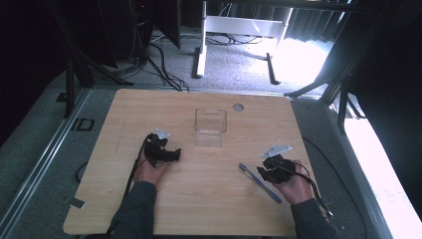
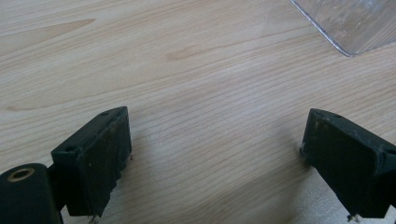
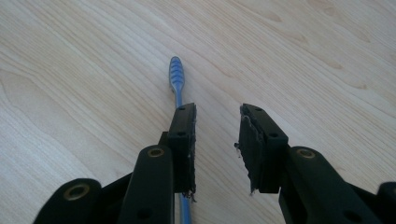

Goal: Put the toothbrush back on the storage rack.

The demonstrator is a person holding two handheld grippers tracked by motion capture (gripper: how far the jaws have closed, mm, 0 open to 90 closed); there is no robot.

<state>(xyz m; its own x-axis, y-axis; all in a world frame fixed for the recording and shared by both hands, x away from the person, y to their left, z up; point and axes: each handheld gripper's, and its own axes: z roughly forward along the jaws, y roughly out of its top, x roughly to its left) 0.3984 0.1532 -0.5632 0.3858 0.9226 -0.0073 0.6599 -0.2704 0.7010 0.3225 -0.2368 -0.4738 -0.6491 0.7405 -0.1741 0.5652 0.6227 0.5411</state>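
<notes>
A blue toothbrush (image 1: 259, 182) lies flat on the wooden table (image 1: 129, 119) at the front right, its head (image 3: 177, 79) pointing away from me. My right gripper (image 1: 263, 173) hovers low over its handle. Its jaws (image 3: 217, 135) stand a little apart, and the handle runs under the left jaw, not between the pads. A clear plastic container (image 1: 210, 127) stands upright at the table's middle, and one corner of it (image 2: 355, 23) appears at the top right of the left gripper view. My left gripper (image 1: 175, 155) rests left of the container, jaws (image 2: 215, 154) wide open over bare wood.
A round grey cable hole (image 1: 238, 107) sits near the table's far edge, right of the container. Cables trail from both grippers off the front edge. Beyond the table are a white desk frame (image 1: 201, 50) and dark stands on grey carpet.
</notes>
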